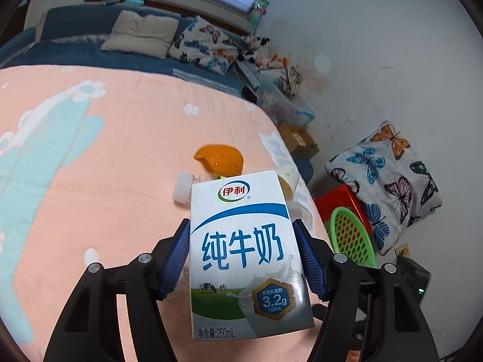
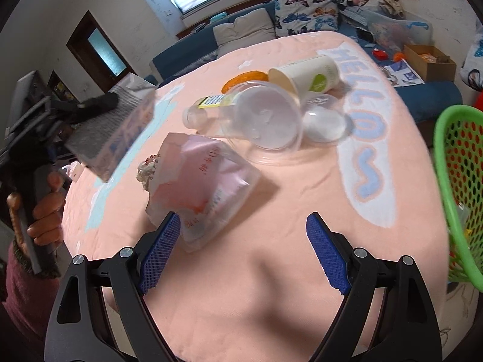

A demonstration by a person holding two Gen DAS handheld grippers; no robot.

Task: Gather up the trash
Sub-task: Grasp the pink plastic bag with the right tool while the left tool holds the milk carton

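My left gripper (image 1: 241,256) is shut on a white and blue milk carton (image 1: 244,253) and holds it above the pink bedspread. The carton also shows blurred in the right wrist view (image 2: 117,129), held at the left. My right gripper (image 2: 243,250) is open and empty, just above the bedspread, with a pink plastic snack bag (image 2: 199,187) by its left finger. Beyond lie a clear plastic cup (image 2: 265,120), a clear dome lid (image 2: 324,122), a small plastic bottle (image 2: 208,107), a paper cup (image 2: 305,75) on its side and orange peel (image 2: 244,80). The peel (image 1: 220,158) shows past the carton.
A green plastic basket (image 2: 455,187) stands at the bed's right edge, also seen in the left wrist view (image 1: 351,235) beside a red crate (image 1: 335,202). A butterfly pillow (image 1: 389,178) leans on the wall. A blue sofa (image 1: 90,30) with cushions stands behind the bed.
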